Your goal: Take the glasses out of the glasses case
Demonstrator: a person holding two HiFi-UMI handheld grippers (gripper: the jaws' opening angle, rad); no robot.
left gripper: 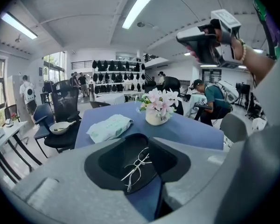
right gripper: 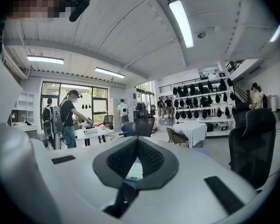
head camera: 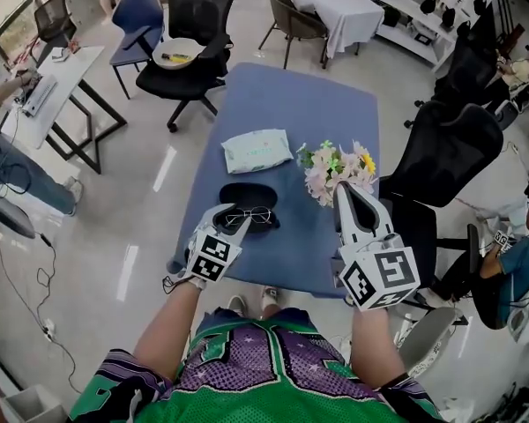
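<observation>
A black glasses case (head camera: pixel 247 196) lies open on the blue table (head camera: pixel 291 95), near its front left. Thin wire-framed glasses (head camera: pixel 249 216) sit at the case's front edge, between the tips of my left gripper (head camera: pixel 234 222). In the left gripper view the glasses (left gripper: pixel 137 164) show edge-on between the dark pads, and the jaws of the left gripper (left gripper: pixel 139 162) stand close together on them. My right gripper (head camera: pixel 345 194) is raised over the table's front right, beside the flowers. Its jaws are shut, with nothing between them in the right gripper view (right gripper: pixel 136 146).
A pot of pink and white flowers (head camera: pixel 335 170) stands right of the case, and a wipes pack (head camera: pixel 257 150) lies behind it. Black office chairs (head camera: pixel 450 148) crowd the right side, and another chair (head camera: pixel 189 55) holds a bowl at the back left. People work at desks around.
</observation>
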